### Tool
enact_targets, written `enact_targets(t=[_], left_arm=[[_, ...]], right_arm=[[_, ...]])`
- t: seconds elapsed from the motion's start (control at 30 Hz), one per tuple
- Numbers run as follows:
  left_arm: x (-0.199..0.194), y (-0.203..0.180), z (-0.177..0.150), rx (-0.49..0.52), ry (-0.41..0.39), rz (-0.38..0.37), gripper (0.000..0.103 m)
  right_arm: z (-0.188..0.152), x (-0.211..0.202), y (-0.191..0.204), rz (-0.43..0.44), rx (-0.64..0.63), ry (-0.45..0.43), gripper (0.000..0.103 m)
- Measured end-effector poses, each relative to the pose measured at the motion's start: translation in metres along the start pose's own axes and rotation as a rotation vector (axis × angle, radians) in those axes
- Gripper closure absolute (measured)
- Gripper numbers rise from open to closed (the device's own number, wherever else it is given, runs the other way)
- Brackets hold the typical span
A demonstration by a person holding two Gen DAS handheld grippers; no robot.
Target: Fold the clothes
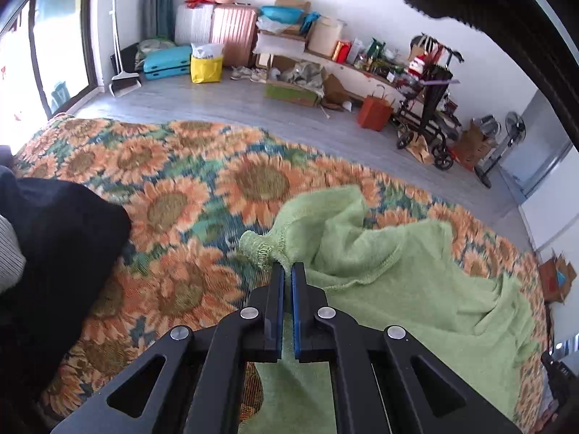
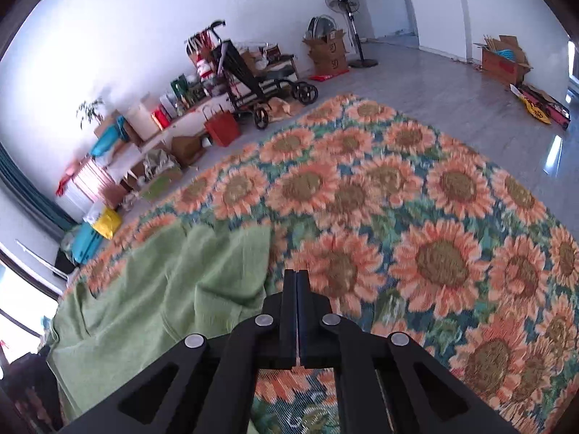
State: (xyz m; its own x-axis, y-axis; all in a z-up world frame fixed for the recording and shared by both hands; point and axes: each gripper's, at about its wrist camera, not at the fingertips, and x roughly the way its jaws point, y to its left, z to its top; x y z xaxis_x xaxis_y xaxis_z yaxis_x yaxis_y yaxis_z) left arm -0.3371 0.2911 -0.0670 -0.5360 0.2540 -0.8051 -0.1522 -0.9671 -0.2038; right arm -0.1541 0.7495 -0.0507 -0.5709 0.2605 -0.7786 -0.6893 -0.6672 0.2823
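We pinch green cloth [image 1: 398, 289] corner in left gripper [image 1: 287, 266] on sunflower blanket [image 1: 202, 195]; right gripper [image 2: 296, 275] closed, perhaps on edge, blurred. We lift evenly, keep hem taut.

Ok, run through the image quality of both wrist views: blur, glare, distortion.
Left wrist: window blown out white, green garment fairly sharp, room lines bowed by fisheye. Right wrist: sunflower cover and the garment smeared by motion blur, bright glare on floor.
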Motion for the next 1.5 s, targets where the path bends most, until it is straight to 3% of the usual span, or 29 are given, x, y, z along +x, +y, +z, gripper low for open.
enact_targets(t=[0.1, 0.2, 0.27, 0.37, 0.57, 0.6, 0.63, 0.73, 0.83, 0.93, 1.13, 1.27, 1.5], left_arm=[[0.006, 0.000, -0.008, 0.017, 0.007, -0.009, 0.100], [0.007, 0.005, -0.010, -0.002, 0.016, -0.029, 0.100], [0.006, 0.010, -0.011, -0.015, 0.025, -0.042, 0.100], [0.006, 0.009, -0.012, -0.002, 0.029, -0.047, 0.100], [0.005, 0.005, -0.016, 0.001, 0.039, -0.060, 0.100], [0.005, 0.005, -0.016, 0.003, 0.036, -0.062, 0.100], [0.004, 0.006, -0.016, 0.002, 0.032, -0.066, 0.100], [-0.001, 0.011, -0.015, -0.017, 0.010, -0.076, 0.100], [-0.009, 0.016, -0.013, -0.040, -0.007, -0.102, 0.100], [-0.020, 0.015, -0.011, -0.038, -0.018, -0.127, 0.100], [-0.059, 0.014, -0.015, -0.018, -0.049, -0.212, 0.100], [-0.099, 0.021, -0.016, -0.001, -0.047, -0.260, 0.100], [-0.175, 0.065, -0.056, -0.012, -0.115, -0.332, 0.100]], right_arm=[[-0.007, 0.006, 0.010, 0.038, -0.032, 0.040, 0.095], [-0.013, 0.009, 0.020, 0.088, -0.051, 0.084, 0.059], [-0.018, 0.011, 0.026, 0.113, -0.048, 0.127, 0.058], [-0.027, 0.018, 0.040, 0.123, -0.092, 0.194, 0.058], [-0.034, 0.031, 0.050, 0.100, -0.117, 0.203, 0.063], [-0.033, 0.032, 0.049, 0.098, -0.107, 0.195, 0.072], [-0.032, 0.033, 0.049, 0.095, -0.096, 0.187, 0.096], [-0.027, 0.029, 0.043, 0.061, -0.072, 0.122, 0.097], [-0.019, 0.013, 0.020, 0.089, -0.001, 0.036, 0.097], [-0.013, 0.000, 0.008, 0.142, 0.032, 0.023, 0.097], [-0.017, -0.059, -0.004, 0.253, 0.029, -0.086, 0.097], [-0.032, -0.110, 0.010, 0.301, -0.054, -0.189, 0.097], [-0.075, -0.175, -0.012, 0.401, -0.034, -0.234, 0.097]])
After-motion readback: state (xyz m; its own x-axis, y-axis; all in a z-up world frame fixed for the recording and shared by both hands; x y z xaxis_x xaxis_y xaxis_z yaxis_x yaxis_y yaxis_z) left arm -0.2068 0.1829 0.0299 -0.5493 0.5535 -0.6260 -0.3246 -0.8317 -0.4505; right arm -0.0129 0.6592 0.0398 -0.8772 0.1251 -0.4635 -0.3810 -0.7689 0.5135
